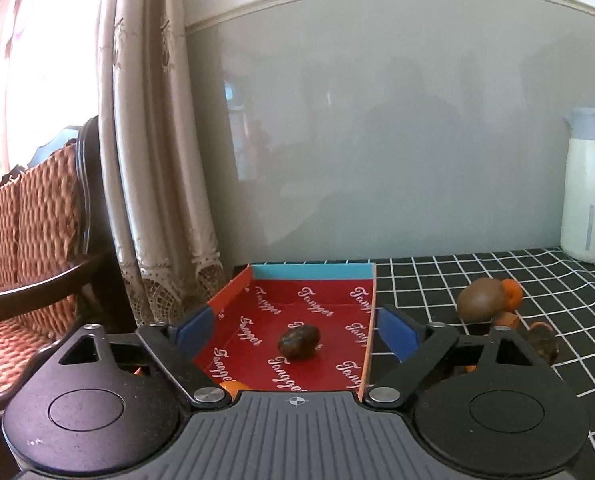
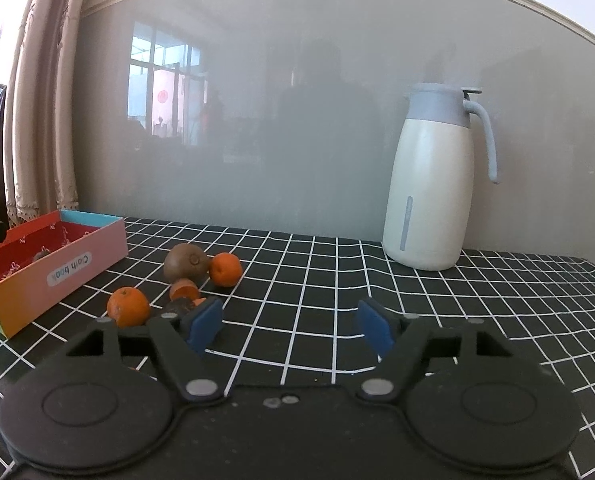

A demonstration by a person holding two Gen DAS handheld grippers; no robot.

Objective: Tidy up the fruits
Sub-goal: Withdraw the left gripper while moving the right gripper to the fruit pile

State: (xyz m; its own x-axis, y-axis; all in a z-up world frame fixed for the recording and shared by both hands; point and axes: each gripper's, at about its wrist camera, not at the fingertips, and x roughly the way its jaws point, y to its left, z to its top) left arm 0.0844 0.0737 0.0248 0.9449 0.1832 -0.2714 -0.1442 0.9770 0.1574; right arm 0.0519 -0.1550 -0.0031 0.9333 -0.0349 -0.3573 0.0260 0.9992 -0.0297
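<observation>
Black left gripper: jaws spread wide, empty, poised over red-lined box; one dark brown fruit loose on its floor, orange piece at near edge. Right gripper: jaws apart, holding nothing, above checked desk. Beyond: mandarins, kiwi, unboxed. Far: white jug. Risk: round fruit probably rolls from a pinch; a jaw could nudge the light box
</observation>
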